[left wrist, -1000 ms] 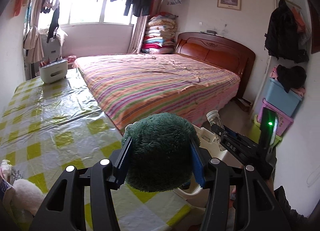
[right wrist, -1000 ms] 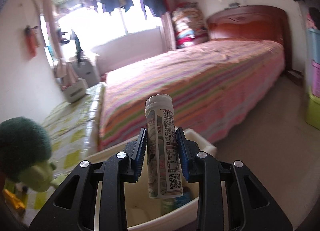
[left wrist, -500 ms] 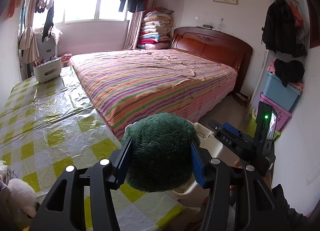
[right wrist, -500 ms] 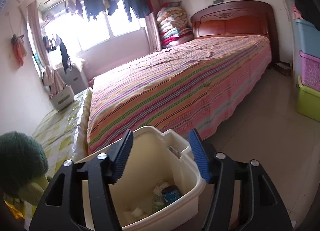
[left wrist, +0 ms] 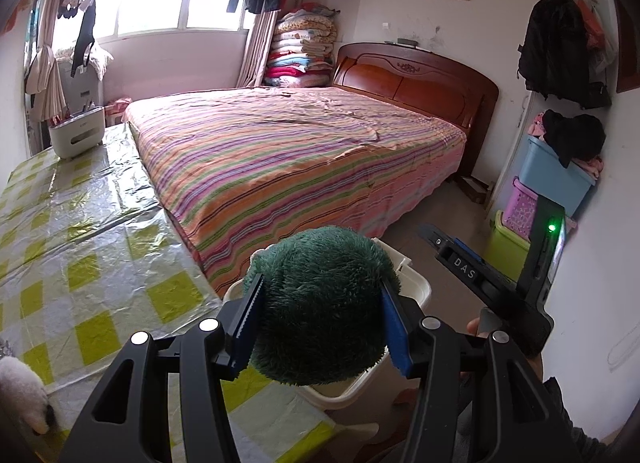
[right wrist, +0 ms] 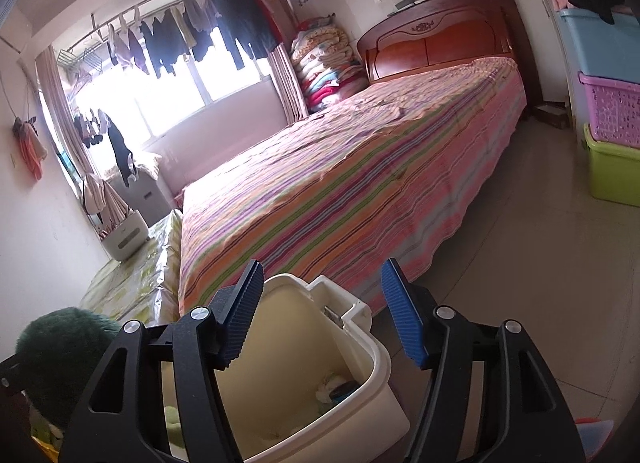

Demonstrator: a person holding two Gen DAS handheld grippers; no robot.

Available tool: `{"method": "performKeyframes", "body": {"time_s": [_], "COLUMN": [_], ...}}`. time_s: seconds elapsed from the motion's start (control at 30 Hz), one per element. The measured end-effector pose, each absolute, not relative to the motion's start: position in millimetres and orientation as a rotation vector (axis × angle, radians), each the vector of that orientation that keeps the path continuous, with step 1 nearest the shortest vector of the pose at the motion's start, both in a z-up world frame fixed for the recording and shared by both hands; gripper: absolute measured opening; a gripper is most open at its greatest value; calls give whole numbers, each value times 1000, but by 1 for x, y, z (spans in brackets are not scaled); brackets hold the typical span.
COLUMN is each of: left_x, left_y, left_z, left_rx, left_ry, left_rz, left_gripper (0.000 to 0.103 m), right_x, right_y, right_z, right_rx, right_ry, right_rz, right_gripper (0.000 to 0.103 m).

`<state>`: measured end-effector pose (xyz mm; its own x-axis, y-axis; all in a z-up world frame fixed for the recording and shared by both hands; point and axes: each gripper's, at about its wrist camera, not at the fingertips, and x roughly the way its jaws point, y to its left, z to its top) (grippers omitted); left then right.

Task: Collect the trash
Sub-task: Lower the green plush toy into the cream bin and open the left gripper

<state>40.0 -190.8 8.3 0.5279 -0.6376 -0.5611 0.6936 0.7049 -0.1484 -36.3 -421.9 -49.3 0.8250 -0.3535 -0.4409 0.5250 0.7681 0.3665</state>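
My left gripper (left wrist: 320, 319) is shut on a fuzzy dark green plush toy (left wrist: 320, 303) and holds it over the near rim of a cream plastic trash bin (left wrist: 416, 291). The toy also shows at the lower left of the right wrist view (right wrist: 60, 359). My right gripper (right wrist: 322, 315) is open and empty, above the bin (right wrist: 380, 391). Some trash (right wrist: 336, 387) lies at the bin's bottom. The right gripper also shows from the side in the left wrist view (left wrist: 480, 283), to the right of the toy.
A table with a yellow-checked plastic cloth (left wrist: 80, 231) stands left of the bin. A striped bed (left wrist: 300, 155) lies beyond. A white box (left wrist: 76, 135) stands at the table's far end. Stacked storage bins (right wrist: 612, 119) line the right wall. A white plush (left wrist: 20, 391) lies on the table's near left.
My right gripper opened and let go of the white tube bottle it held, which is no longer between the fingers. The left gripper carried the green toy to the bin's rim.
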Motion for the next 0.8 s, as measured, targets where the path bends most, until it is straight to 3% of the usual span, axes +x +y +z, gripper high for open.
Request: {"method": "performKeyframes", "body": {"time_s": [0.17, 0.47, 0.57, 0.8], "left_x": [42, 42, 42, 50], "left_y": [-207, -215, -209, -186], "left_z": [2, -5, -1, 12], "left_rx": [118, 106, 101, 37], "left_ry": [646, 616, 587, 596], "left_rz": [-812, -786, -741, -700], "left_gripper": [52, 62, 79, 82], "right_x": [-38, -40, -39, -37], "right_y": [-425, -429, -429, -425], "right_z": [-50, -52, -53, -53], "right_rx": [511, 532, 532, 532], "right_ry": [355, 348, 350, 344], "right_rz": [-491, -487, -483, -477], "right_gripper": [61, 63, 63, 65]}}
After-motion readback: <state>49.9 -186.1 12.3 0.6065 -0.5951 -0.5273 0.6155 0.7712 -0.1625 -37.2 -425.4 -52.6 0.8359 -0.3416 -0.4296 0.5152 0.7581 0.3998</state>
